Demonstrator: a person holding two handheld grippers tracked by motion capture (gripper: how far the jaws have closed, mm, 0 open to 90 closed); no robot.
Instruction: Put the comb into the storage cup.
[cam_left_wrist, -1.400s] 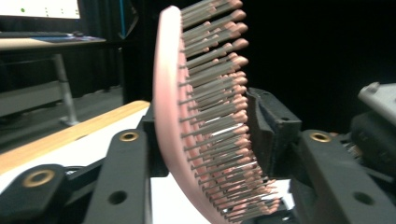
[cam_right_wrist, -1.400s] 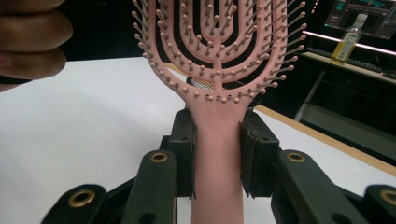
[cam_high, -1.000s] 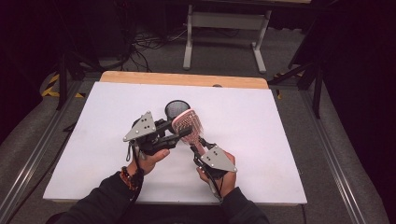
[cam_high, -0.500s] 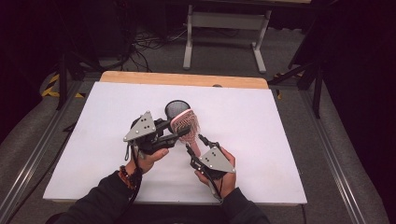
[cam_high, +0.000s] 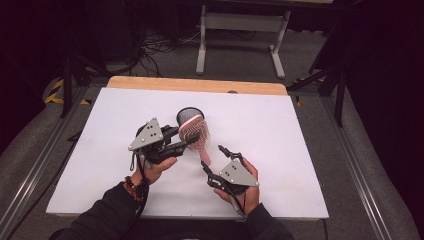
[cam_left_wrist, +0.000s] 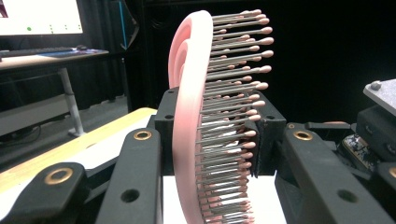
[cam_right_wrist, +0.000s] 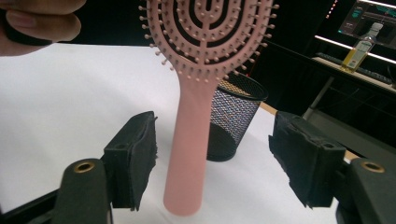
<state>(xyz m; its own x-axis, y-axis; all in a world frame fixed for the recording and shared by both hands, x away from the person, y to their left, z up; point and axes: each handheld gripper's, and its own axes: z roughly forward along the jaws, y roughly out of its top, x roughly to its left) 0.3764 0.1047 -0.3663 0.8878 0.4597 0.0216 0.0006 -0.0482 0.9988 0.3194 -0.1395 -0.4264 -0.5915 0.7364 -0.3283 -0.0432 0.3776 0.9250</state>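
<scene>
Above the white table (cam_high: 280, 150), the left gripper (cam_high: 186, 144) clamps the bristled head of a pink plastic hairbrush (cam_high: 196, 136), its handle slanting down between the right gripper (cam_high: 214, 159)'s just-opened, untouching jaws, beside a black mesh cup (cam_right_wrist: 233, 116).

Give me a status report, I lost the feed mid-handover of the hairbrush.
Left gripper shut on pink hairbrush head. Right gripper jaws just opening, pads clear of the handle between them. Black mesh cup stands behind brush, nothing blocking.
</scene>
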